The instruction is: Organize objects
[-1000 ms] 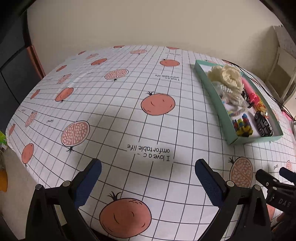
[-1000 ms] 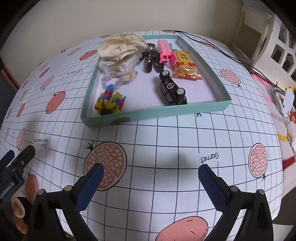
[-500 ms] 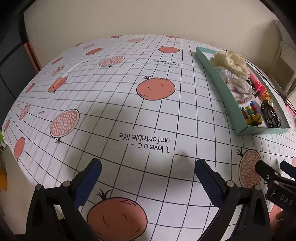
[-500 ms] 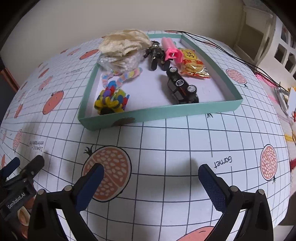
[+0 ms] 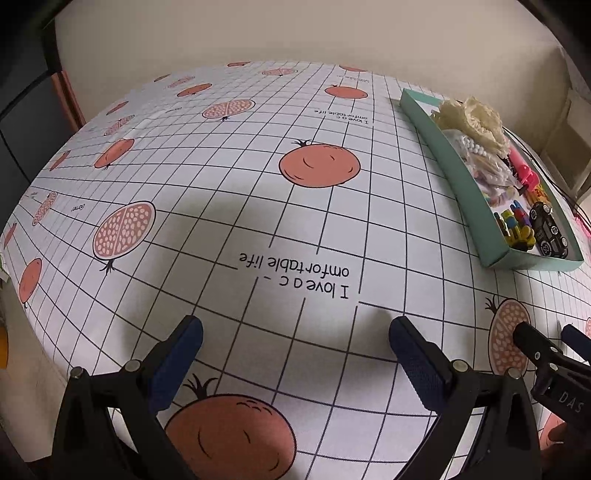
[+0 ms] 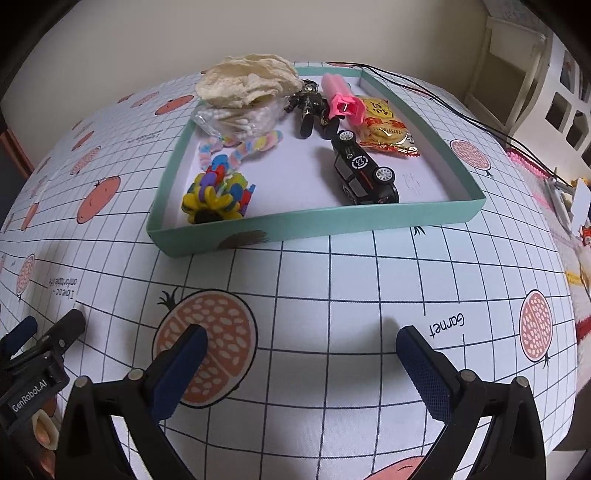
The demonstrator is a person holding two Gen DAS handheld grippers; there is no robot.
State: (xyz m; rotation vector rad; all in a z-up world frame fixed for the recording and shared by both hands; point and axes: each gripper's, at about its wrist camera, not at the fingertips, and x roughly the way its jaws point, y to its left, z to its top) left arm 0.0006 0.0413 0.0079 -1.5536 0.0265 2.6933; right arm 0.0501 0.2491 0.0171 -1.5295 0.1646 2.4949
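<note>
A table is covered by a white cloth (image 5: 258, 206) with a dark grid, printed with whole and halved orange-red pomegranates. It stands against a plain cream wall (image 5: 295, 33); a white shelf unit (image 6: 517, 55) stands at the far right of the right wrist view, and black cables (image 6: 461, 114) trail across the cloth toward it. The cloth reads "I love a comfortable life" (image 5: 295, 275) upside down, and "Garnet" (image 6: 447, 326) sideways. A teal tray (image 6: 295, 230) sits on the cloth ahead of the right gripper (image 6: 301, 354), well apart from it. In the tray lie a black toy car (image 6: 364, 171), a yellow snack packet (image 6: 386, 127) with red characters too small to read, a pink tube (image 6: 341, 98), a dark figure (image 6: 310, 103), a cream lace piece (image 6: 247, 79) over a bag of white beads, and a multicoloured toy (image 6: 218, 195). The left gripper (image 5: 295, 350) is marked "GenRobot.AI" on its side. Both grippers hang over bare cloth with jaws spread wide, holding nothing.
</note>
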